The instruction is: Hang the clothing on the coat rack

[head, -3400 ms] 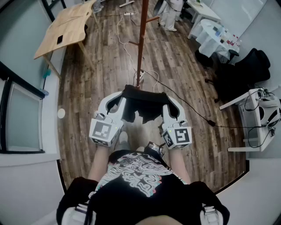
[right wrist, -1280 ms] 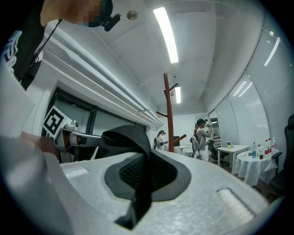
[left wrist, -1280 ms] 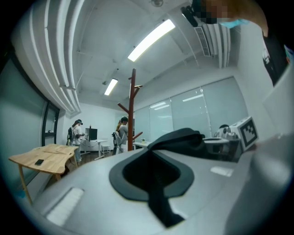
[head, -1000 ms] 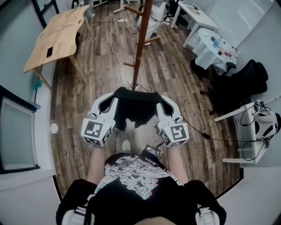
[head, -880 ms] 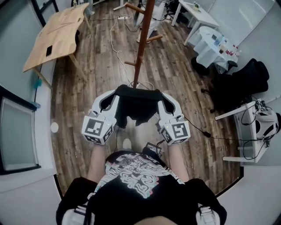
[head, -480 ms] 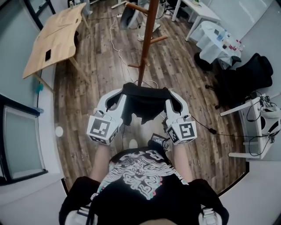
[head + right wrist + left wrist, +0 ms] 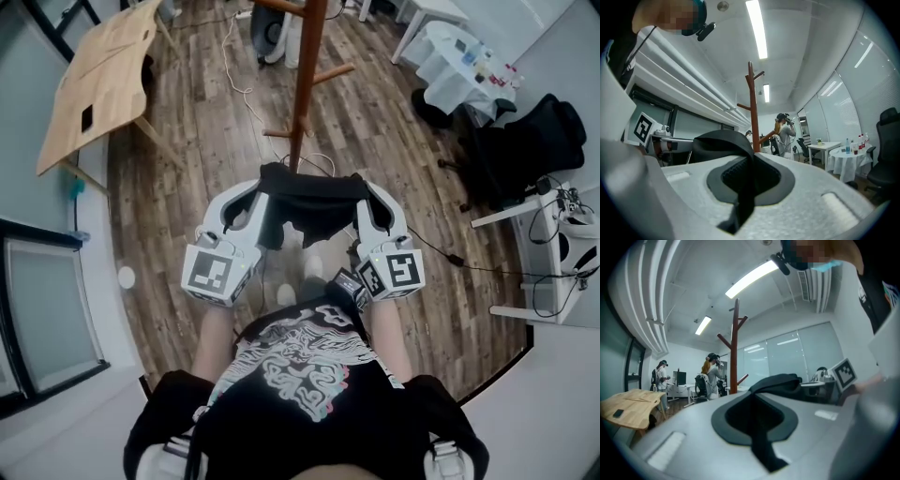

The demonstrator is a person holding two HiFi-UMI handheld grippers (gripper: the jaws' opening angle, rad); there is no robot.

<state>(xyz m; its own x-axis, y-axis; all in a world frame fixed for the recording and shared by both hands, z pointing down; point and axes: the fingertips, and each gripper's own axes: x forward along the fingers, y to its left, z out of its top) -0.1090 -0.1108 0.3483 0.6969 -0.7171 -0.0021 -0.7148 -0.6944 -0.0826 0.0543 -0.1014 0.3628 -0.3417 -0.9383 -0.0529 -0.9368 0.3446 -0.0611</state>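
Note:
A black garment (image 7: pixel 309 202) hangs stretched between my two grippers in the head view. My left gripper (image 7: pixel 264 183) is shut on its left edge, and my right gripper (image 7: pixel 361 187) is shut on its right edge. The cloth (image 7: pixel 776 383) bunches out past the left jaws, and a dark fold (image 7: pixel 723 143) does the same at the right jaws. The brown wooden coat rack (image 7: pixel 302 75) stands just beyond the garment, with pegs sticking out sideways. Its pole (image 7: pixel 734 348) rises ahead in the left gripper view, and the rack (image 7: pixel 753 110) also stands ahead of the right gripper.
A light wooden table (image 7: pixel 89 80) stands at the far left. White cables (image 7: pixel 234 66) trail over the wood floor by the rack's base. A white-clothed table (image 7: pixel 450 66), black chair (image 7: pixel 534 141) and white desk (image 7: pixel 544 234) line the right side. People (image 7: pixel 710 373) work at desks beyond.
The rack has come closer and now stands right in front of the garment. Both grippers keep their hold on the cloth, held at about the same height.

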